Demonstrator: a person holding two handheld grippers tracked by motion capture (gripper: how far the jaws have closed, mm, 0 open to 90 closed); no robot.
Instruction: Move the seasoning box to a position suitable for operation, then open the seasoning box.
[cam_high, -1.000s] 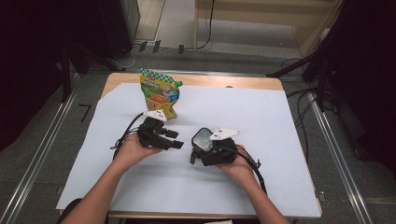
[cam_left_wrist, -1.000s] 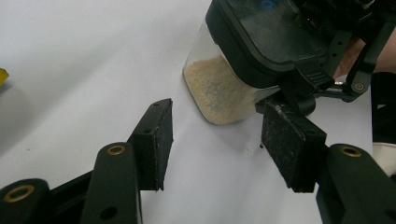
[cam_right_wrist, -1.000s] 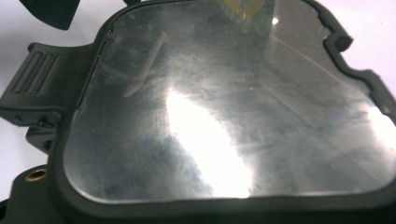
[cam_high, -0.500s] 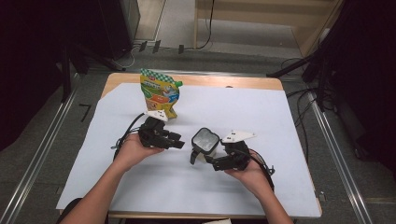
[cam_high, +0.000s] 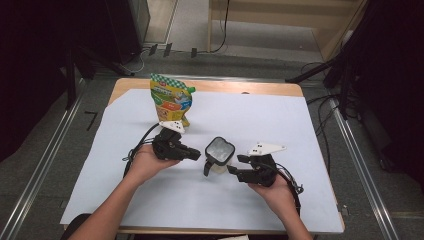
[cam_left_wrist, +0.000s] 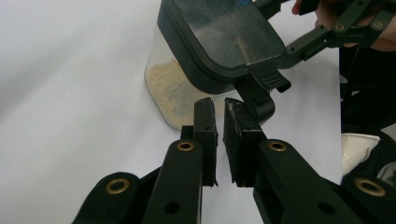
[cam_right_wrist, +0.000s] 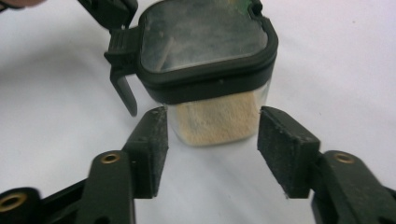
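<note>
While level at the canister (cam_high: 218, 155): left gripper (cam_high: 196, 155) nearly closed, right gripper (cam_high: 235, 164) parted, closing.

Colourful snack pouch (cam_high: 172, 98) standing upright, white sheet (cam_high: 280, 120) covering wooden table (cam_high: 240, 88)

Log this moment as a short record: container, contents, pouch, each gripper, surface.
container: clear jar with a black lid, upright, mid-table between the grippers
contents: pale powder, low in the jar
pouch: colourful pouch, upright behind the left gripper
left gripper: jaws nearly shut, nothing between them, tips by the lid's latch, just been closing
right gripper: jaws either side of the jar's base, not touching, just been closing
surface: white sheet over the table
</note>
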